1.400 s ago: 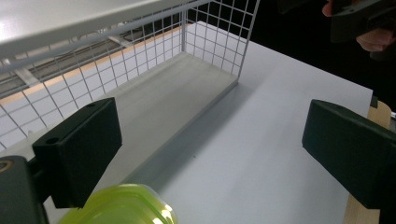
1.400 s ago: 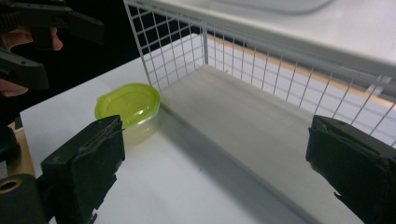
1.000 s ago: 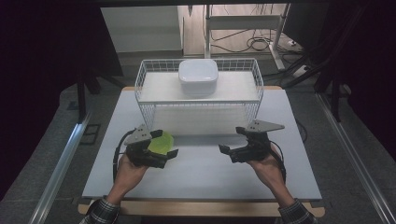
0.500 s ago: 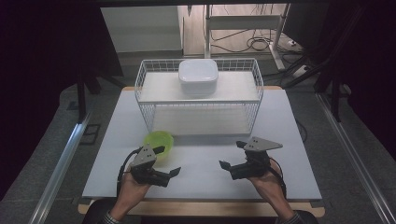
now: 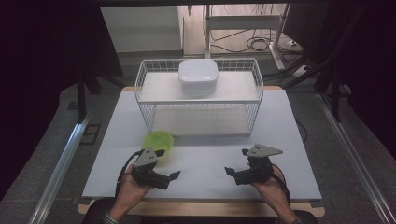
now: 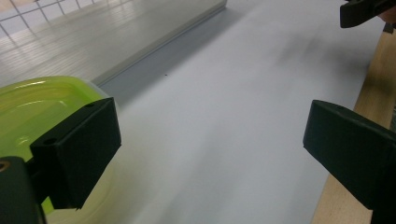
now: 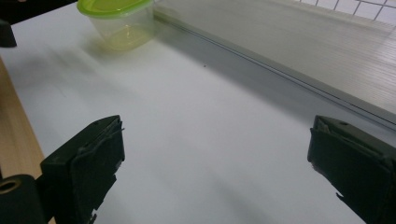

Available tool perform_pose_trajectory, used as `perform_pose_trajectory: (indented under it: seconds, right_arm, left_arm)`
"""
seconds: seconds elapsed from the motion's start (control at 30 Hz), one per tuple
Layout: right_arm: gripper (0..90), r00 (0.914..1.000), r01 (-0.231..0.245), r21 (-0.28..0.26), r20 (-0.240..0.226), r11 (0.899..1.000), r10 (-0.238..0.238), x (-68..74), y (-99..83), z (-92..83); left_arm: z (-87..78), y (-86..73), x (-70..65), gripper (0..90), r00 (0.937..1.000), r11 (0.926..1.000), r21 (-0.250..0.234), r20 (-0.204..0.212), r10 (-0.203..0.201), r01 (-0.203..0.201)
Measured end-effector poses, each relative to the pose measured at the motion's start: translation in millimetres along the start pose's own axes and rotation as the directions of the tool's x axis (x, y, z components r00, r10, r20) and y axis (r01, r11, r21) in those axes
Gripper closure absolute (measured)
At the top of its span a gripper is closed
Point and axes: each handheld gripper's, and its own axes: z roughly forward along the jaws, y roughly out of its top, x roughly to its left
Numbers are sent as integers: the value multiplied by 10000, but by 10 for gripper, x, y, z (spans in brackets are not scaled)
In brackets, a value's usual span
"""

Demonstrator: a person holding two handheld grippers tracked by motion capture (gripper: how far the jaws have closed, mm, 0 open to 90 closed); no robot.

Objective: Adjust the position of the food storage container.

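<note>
The white tabletop [image 5: 205, 163] is seen from the high view, with a strip of bare wood along its near edge. At its far half a white wire basket [image 5: 200, 95] is stood, and a white lidded box [image 5: 198, 77] is carried on the basket's upper shelf. Just in front of the basket's left corner, on the tabletop, the green lidded container [image 5: 158, 142] is set upright and is touched by nothing. The left tongs [image 5: 172, 176] are held low near the front edge, with the jaws spread wide and nothing between them; in the left gripper view the container [image 6: 32, 116] is seen just beside and partly behind one jaw, not between the two. The right tongs [image 5: 229, 171] are likewise spread and empty, well apart from the container, which is seen far off in the right gripper view [image 7: 119, 21]. Trouble is judged likeliest at the container: it looks light and smooth-walled, so it could be nudged against the basket or tipped if one jaw is swung into its side. If it is pinched only by the thin lid rim, the lid may be popped off or the grip lost. A cable could also be snagged on the basket wires.
</note>
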Motion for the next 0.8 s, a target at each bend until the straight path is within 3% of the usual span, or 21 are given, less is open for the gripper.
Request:
perform_pose_trajectory:
  seconds: [0.07,0.2,0.23,0.27,0.33,0.37,0.4,0.47,0.5,0.57,0.67,0.8]
  right_arm:
    - [42,10000,-20,36,19,10000,20,-5,-6,5]
    - [43,10000,-40,163,-5,9999,40,-19,-18,23]
    - [43,10000,-40,163,-5,9999,40,-19,-18,23]
    - [43,10000,-63,246,-63,9997,64,-25,-25,37]
    - [43,10000,-72,298,-65,9995,74,-26,-29,44]
    - [43,10000,-67,343,-61,9994,69,-26,-33,51]
    - [43,10000,-45,420,-70,9991,48,-25,-37,63]
    - [43,10000,-19,480,-56,9988,22,-22,-39,71]
    - [43,10000,-23,494,-66,9988,26,-21,-41,77]
    - [44,10000,-18,556,-68,9984,22,-20,-46,87]
    - [46,10000,14,677,-67,9977,-9,-18,-53,103]
    - [48,10000,5,830,-44,9965,-1,-22,-64,123]
  left_arm:
    - [-23,13,42,81,9997,9999,47,-212,-122,123]
    - [-89,41,102,284,9984,9998,-54,-530,-190,187]
    - [-115,48,130,284,9982,9997,-125,-556,-238,232]
    - [-167,56,203,436,9978,9986,-258,-469,-477,465]
    - [-191,59,243,481,9966,9977,-332,-559,-613,595]
    - [-219,60,284,541,9953,9968,-382,-652,-719,695]
    - [-273,57,377,660,9913,9947,-473,-908,-951,911]
    - [-324,44,489,765,9842,9908,-568,-1215,-1292,1230]
    - [-324,44,489,812,9842,9908,-568,-1215,-1292,1230]
    - [-378,2,686,885,9692,9827,-669,-1663,-1817,1728]
    - [-399,-55,893,900,9490,9705,-781,-2051,-2397,2282]
    - [-348,-111,1070,900,9283,9654,-565,-2653,-2605,2547]
